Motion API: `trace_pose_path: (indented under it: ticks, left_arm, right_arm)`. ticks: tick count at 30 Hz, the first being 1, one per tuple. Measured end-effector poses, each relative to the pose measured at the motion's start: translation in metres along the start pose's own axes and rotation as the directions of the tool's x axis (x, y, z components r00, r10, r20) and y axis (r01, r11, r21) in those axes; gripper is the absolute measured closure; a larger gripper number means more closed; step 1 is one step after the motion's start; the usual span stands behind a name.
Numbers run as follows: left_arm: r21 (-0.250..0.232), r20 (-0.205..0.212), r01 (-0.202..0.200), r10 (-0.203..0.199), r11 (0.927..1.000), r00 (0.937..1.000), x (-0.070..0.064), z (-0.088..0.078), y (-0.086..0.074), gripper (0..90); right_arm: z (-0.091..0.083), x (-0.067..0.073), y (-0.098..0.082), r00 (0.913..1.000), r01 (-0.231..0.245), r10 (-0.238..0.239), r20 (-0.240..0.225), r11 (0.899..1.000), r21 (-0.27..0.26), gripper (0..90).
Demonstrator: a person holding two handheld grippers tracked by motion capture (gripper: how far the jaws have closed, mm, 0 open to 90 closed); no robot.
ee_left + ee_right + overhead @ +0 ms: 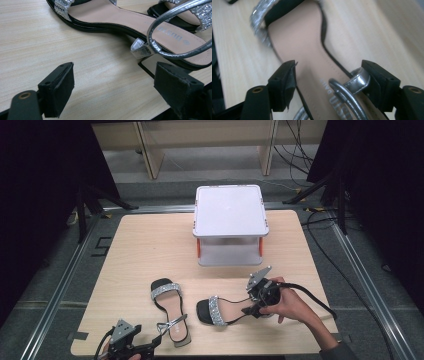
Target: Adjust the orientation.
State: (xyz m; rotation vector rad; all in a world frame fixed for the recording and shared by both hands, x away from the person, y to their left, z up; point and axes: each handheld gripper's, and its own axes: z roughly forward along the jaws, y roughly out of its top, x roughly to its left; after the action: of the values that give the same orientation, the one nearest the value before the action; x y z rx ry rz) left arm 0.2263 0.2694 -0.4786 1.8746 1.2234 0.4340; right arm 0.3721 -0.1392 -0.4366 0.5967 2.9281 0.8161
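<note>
Two sandals (170, 312) (222, 310) near table (140, 245) front edge; far half bare.

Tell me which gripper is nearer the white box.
Right. The right gripper sits at the right sandal's heel, just below the white box; the left gripper hangs at the table's near edge.

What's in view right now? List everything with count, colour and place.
sandals: two, black soles, silver glitter straps, near half of the table; one left, one right
storage box: one, white lid, orange latches, far middle
table: one, light wood
left tool: open, near edge beside the left sandal's heel
right tool: open, jaws either side of the right sandal's heel end
right hand: holds the right tool
</note>
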Motion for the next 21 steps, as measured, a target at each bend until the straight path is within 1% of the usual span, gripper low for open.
trace_pose_path:
  ticks: [1,2,3,4,5,6,7,8,9,10,11,12,13,14,15,16,17,18,19,20,21]
  left_arm:
    - [0.001,0.001,-0.003,0.003,1.0,1.0,0.001,0.0,0.0,16.1]
    - [0.0,0.0,-0.012,0.012,0.9999,0.9999,0.0,0.0,0.0,16.1]
    - [-0.001,0.001,-0.004,0.004,1.0,1.0,0.0,0.0,0.0,16.1]
    - [0.002,-0.001,-0.001,0.001,1.0,1.0,0.0,0.0,0.0,16.1]
    - [0.012,-0.018,0.052,-0.052,0.9986,0.9985,-0.003,-0.001,-0.002,16.1]
    - [0.004,-0.01,0.033,-0.033,0.9995,0.9994,-0.002,0.0,-0.001,16.1]
    - [0.014,-0.022,0.057,-0.057,0.9983,0.9981,-0.003,0.0,-0.001,16.1]
    - [0.011,-0.02,0.057,-0.057,0.9983,0.9982,-0.003,0.0,-0.002,16.1]
    - [0.007,-0.005,0.015,-0.015,0.9999,0.9999,-0.001,0.001,-0.001,16.1]
    - [0.007,-0.004,0.024,-0.024,0.9997,0.9997,-0.002,0.002,-0.001,16.1]
    - [0.029,-0.021,0.06,-0.06,0.9978,0.998,-0.005,0.0,-0.002,16.1]
    - [0.014,-0.005,0.015,-0.015,0.9998,0.9999,-0.002,0.001,-0.001,16.1]
    - [0.007,-0.001,0.007,-0.007,1.0,1.0,-0.002,0.002,0.0,16.1]
    - [0.004,0.001,-0.002,0.002,1.0,1.0,-0.001,0.001,0.0,16.1]
    - [0.013,-0.015,0.055,-0.055,0.9984,0.9984,-0.004,0.0,-0.001,16.1]
    - [0.016,-0.017,0.06,-0.06,0.9981,0.9981,-0.004,0.0,-0.001,16.1]
    - [0.003,-0.001,0.012,-0.012,0.9999,0.9999,-0.001,0.002,0.0,16.1]
    - [0.013,-0.015,0.054,-0.054,0.9984,0.9984,-0.003,0.001,-0.001,16.1]
    - [0.012,-0.003,0.012,-0.012,0.9999,0.9999,-0.002,0.001,0.0,16.1]
    - [0.01,-0.003,0.01,-0.01,0.9999,0.9999,-0.002,0.001,0.0,16.1]
    - [0.008,-0.003,0.008,-0.008,0.9999,1.0,-0.002,0.001,0.0,16.1]
  right_arm:
    - [0.0,0.004,-0.002,1.0,0.004,-0.004,0.002,1.0,0.009,25.0]
    - [0.001,0.007,-0.004,0.9997,0.021,-0.021,0.013,1.0,0.005,24.0]
    - [0.0,0.01,-0.005,0.9996,0.017,-0.018,0.022,1.0,0.009,23.3]
    - [-0.001,0.012,-0.006,0.9995,0.025,-0.025,0.02,1.0,0.019,22.5]
    - [-0.001,0.012,-0.007,0.9992,0.038,-0.039,0.011,0.999,0.023,22.0]
    - [-0.001,0.014,-0.007,0.999,0.043,-0.043,0.014,0.999,0.028,21.2]
    - [0.0,0.014,-0.007,0.9983,0.056,-0.057,0.016,0.998,0.03,20.1]
    - [0.002,0.014,-0.007,0.998,0.058,-0.059,0.021,0.998,0.039,18.6]
    - [0.003,0.014,-0.006,0.9982,0.056,-0.057,0.017,0.997,0.045,17.5]
    - [0.005,0.013,-0.005,0.9993,0.033,-0.034,0.018,0.998,0.056,17.3]
    - [0.008,0.012,-0.004,0.9992,0.036,-0.037,0.014,0.997,0.065,17.7]
    - [0.012,0.011,-0.004,0.9991,0.04,-0.041,0.008,0.996,0.082,19.3]
    - [0.016,0.012,-0.004,0.9988,0.049,-0.05,0.004,0.993,0.103,17.7]
    - [0.019,0.015,-0.004,0.9983,0.055,-0.057,0.013,0.991,0.125,17.5]
    - [0.021,0.017,-0.004,0.9973,0.064,-0.068,0.027,0.989,0.134,19.5]
    - [0.022,0.016,-0.004,0.9956,0.071,-0.079,0.05,0.988,0.138,25.4]
    - [0.022,0.017,-0.002,0.9945,0.062,-0.073,0.075,0.988,0.143,25.7]
    - [0.022,0.018,-0.002,0.9938,0.052,-0.066,0.089,0.987,0.151,26.0]
    - [0.023,0.02,-0.001,0.992,0.067,-0.082,0.096,0.986,0.155,26.0]
    - [0.024,0.021,0.0,0.9907,0.07,-0.088,0.104,0.984,0.163,25.9]
    - [0.024,0.021,0.001,0.9915,0.058,-0.077,0.106,0.984,0.168,25.8]
